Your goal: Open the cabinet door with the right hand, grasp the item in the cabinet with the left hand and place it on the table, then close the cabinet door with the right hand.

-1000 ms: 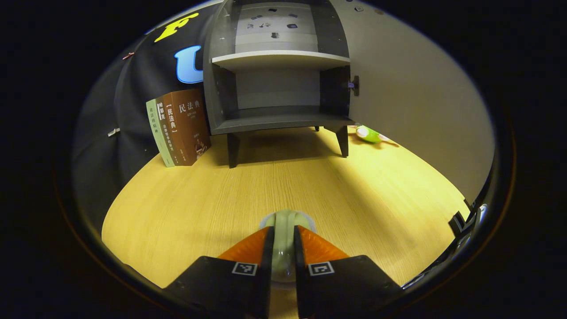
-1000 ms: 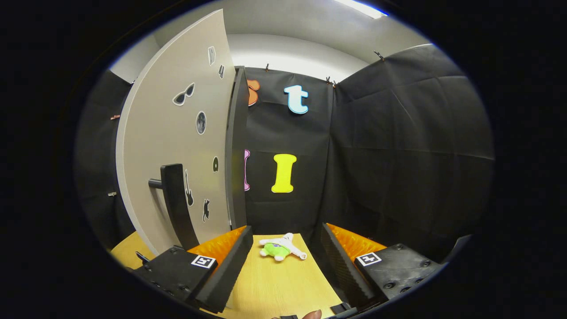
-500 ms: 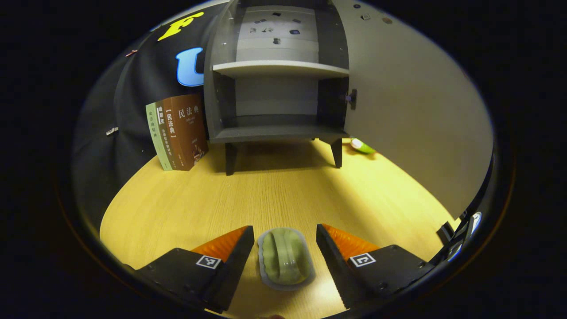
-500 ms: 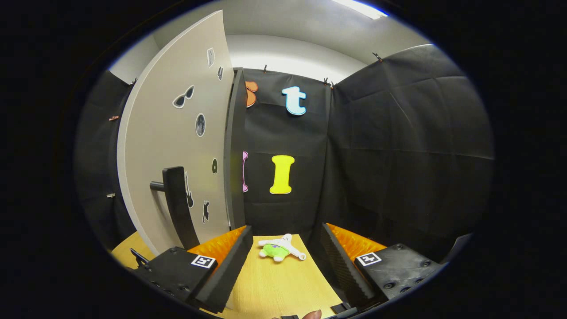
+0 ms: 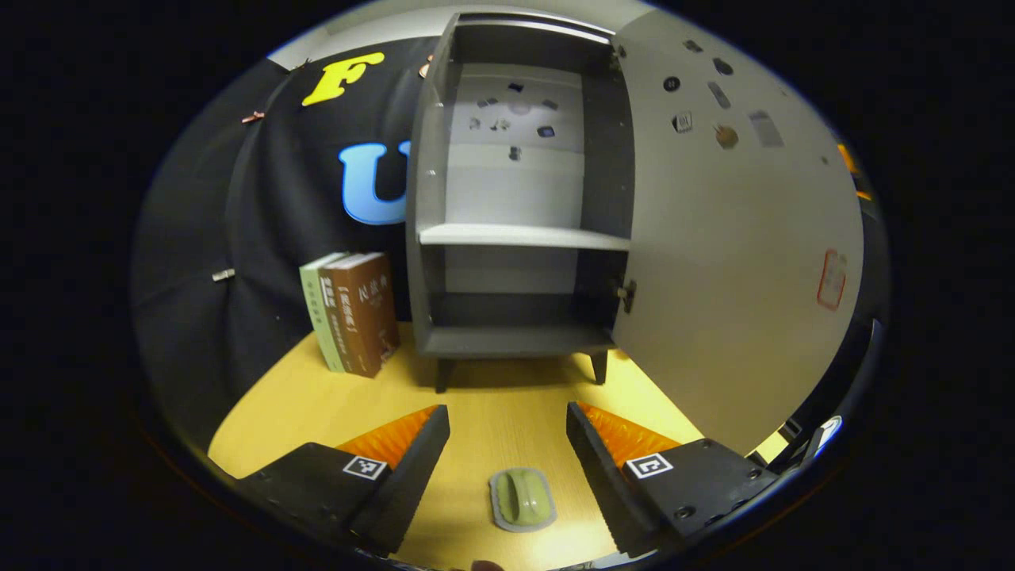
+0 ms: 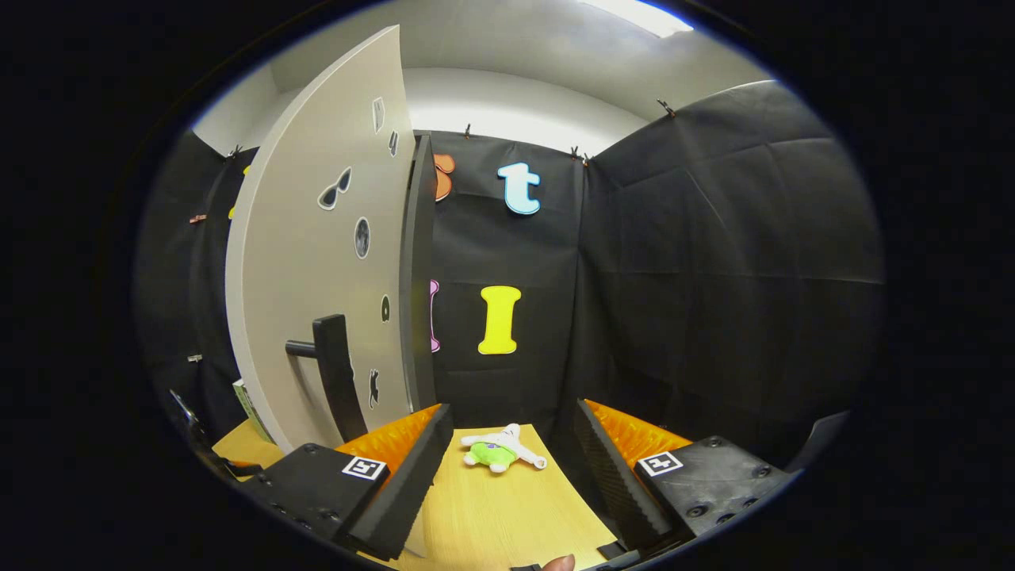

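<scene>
lying flat on the wooden table (image 5: 317,404), the green item (image 5: 522,498) sat between the left gripper (image 5: 507,452)'s wide-spread fingers, untouched. the cabinet (image 5: 515,238) door (image 6: 317,270) stood open; the right gripper (image 6: 511,468) gaped near its handle (image 6: 333,381).

2 books (image 5: 351,312) stand upright, touching each other, 1 green and 1 brown. Plush toy (image 6: 497,449), green and white, lies flat well apart from the books. Stickers (image 6: 361,238) dot a pale panel, above the toy's level.
</scene>
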Tool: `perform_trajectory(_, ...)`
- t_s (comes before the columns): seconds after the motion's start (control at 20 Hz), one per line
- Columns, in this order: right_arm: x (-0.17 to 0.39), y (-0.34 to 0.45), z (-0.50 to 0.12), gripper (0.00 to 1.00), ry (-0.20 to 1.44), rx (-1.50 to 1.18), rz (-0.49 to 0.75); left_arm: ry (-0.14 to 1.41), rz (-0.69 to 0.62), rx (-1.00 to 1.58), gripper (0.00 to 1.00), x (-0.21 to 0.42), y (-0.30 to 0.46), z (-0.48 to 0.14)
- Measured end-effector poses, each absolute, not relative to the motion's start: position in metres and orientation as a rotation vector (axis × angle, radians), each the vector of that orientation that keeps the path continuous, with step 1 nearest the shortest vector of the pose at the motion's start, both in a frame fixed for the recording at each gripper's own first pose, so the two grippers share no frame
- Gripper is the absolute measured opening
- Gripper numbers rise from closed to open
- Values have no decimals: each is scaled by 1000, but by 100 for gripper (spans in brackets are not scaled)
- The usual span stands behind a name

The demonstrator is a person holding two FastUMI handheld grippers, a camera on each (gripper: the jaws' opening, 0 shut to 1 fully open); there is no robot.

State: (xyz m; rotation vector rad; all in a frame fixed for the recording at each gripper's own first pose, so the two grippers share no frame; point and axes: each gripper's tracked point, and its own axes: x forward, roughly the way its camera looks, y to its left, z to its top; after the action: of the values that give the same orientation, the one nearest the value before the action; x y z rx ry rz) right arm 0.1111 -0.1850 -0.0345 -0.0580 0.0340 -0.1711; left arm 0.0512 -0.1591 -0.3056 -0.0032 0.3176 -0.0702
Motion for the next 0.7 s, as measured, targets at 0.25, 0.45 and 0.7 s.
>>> perform_trajectory(0.25,106,-183,-31,99,24,-51,-192,221,-12,-22,94,52,-113,-214)
perform_trajectory(0.45,102,-181,-19,99,-8,-69,-203,187,46,-23,93,42,-71,-167)
perform_trajectory(0.7,100,-171,-21,99,0,-40,-191,96,85,-14,92,26,-37,-109)
